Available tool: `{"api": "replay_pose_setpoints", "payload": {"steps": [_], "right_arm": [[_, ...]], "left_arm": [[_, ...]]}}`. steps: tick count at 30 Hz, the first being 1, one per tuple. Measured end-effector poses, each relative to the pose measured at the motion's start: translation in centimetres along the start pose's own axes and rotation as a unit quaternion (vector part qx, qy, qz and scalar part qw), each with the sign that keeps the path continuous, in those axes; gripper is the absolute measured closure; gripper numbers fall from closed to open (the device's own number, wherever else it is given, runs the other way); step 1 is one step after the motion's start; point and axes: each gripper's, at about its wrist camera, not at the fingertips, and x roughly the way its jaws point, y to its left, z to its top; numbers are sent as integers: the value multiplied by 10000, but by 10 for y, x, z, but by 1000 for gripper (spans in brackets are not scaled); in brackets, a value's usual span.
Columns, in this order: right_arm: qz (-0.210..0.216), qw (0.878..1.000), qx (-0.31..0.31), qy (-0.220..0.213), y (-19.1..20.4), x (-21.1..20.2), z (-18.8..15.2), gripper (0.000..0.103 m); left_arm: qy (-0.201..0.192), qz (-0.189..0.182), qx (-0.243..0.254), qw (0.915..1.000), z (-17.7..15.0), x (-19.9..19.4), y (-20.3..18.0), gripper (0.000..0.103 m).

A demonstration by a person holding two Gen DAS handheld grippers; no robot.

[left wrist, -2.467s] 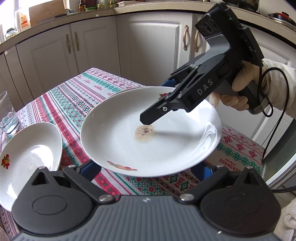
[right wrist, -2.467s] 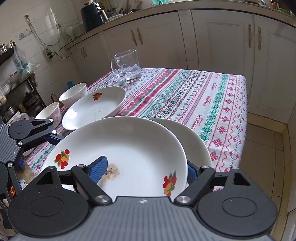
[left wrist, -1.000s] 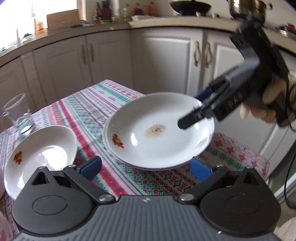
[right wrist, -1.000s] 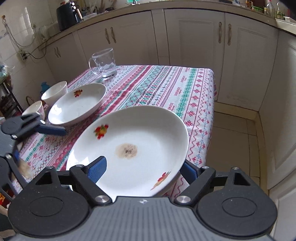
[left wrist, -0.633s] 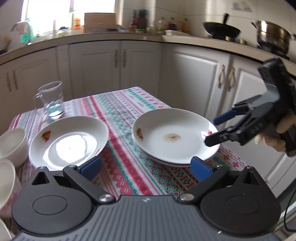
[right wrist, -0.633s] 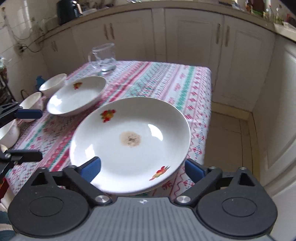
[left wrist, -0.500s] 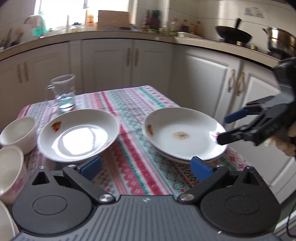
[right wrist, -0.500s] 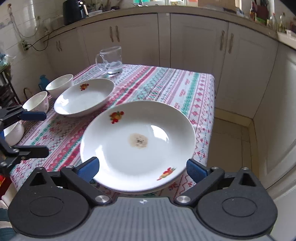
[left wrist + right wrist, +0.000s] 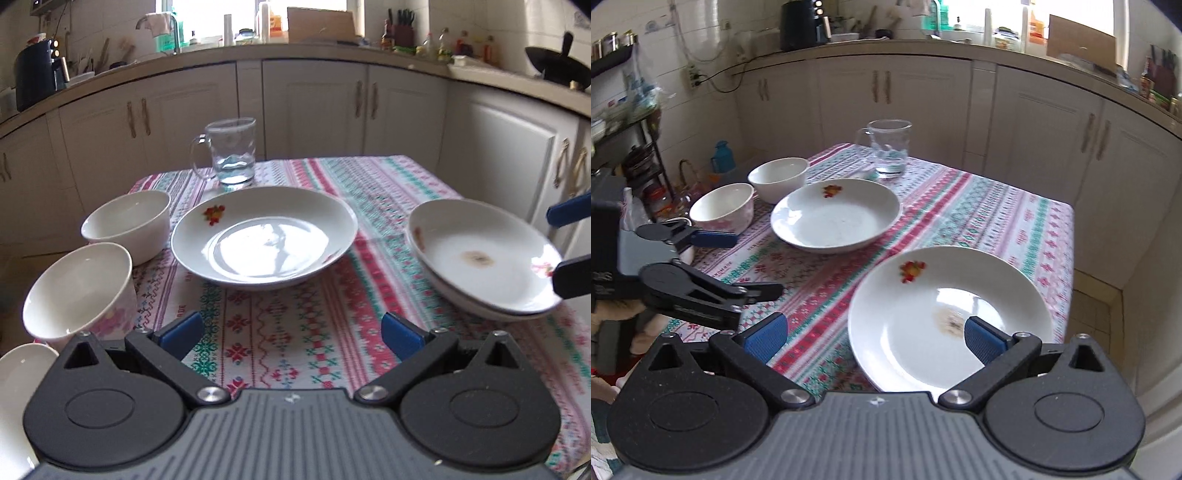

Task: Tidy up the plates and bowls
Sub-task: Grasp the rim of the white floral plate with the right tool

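Two white plates lie stacked (image 9: 945,317) near the table's front right corner; the top one has a brown stain and fruit prints. My right gripper (image 9: 873,334) hangs open just in front of this stack, pads off it, its right finger over the rim. A third plate (image 9: 264,236) lies alone mid-table. Two white bowls (image 9: 127,221) (image 9: 79,291) stand to its left. My left gripper (image 9: 291,334) is open and empty over the cloth before the lone plate. The left gripper (image 9: 746,264) also shows in the right wrist view, and the right gripper (image 9: 569,247) shows beside the stack (image 9: 480,258).
A glass mug (image 9: 232,151) with a little water stands behind the lone plate. Another white dish rim (image 9: 14,387) shows at the lower left. The patterned tablecloth (image 9: 295,350) drops off at the right, with cabinets (image 9: 314,107) around the table.
The stained plate came down onto the other plate; my right gripper opened and drew back from it. My left gripper swung left, bringing the lone plate and the bowls into its view.
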Motion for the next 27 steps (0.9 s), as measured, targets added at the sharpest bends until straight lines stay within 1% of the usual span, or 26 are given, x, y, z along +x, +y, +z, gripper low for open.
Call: {"api": "replay_pose_setpoints", "payload": {"steps": [3,7,12,14,21,27], "right_arm": [[85,9999,-60,63,0,11,8,0],[206,9996,-146,154,-4,28,21,0],[361,9985,-322,250,-11,53,43,0],[395,9980,-388,291,-14,63,51,0],[710,9937,-750,424,-21,100,84,0],[1085,9877,-953,599,-30,137,115,0]], "left_arm": [[85,95,-74,9999,2,14,4,1],[165,132,-116,9997,5,32,7,1],[359,129,-217,9990,7,55,12,0],[327,60,-324,9989,8,59,15,0],[311,108,-373,9988,13,68,16,0],[295,146,-422,9986,13,69,16,0]]}}
